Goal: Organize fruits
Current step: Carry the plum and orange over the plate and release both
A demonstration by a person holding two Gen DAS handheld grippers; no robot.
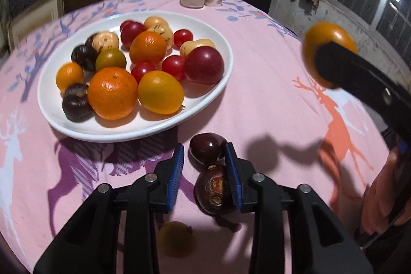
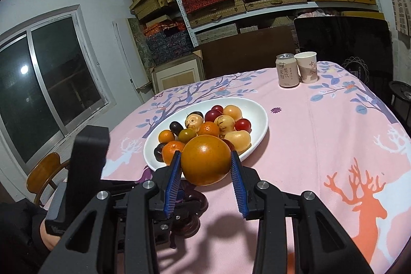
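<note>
Chestnuts point(image 1: 213, 186) between left claw point(image 1: 205, 171) pads

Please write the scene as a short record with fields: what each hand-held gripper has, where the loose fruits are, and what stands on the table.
right hand-held gripper: shut on an orange fruit, held above the table
left hand-held gripper: low over the cloth, dark fruit between its fingers; contact unclear
loose fruits: two dark fruits and one yellowish fruit on the pink tablecloth, near the plate
plate: white, oval, with mixed orange, red, dark and pale fruits
far edge of the table: a can beside a paper cup
</note>
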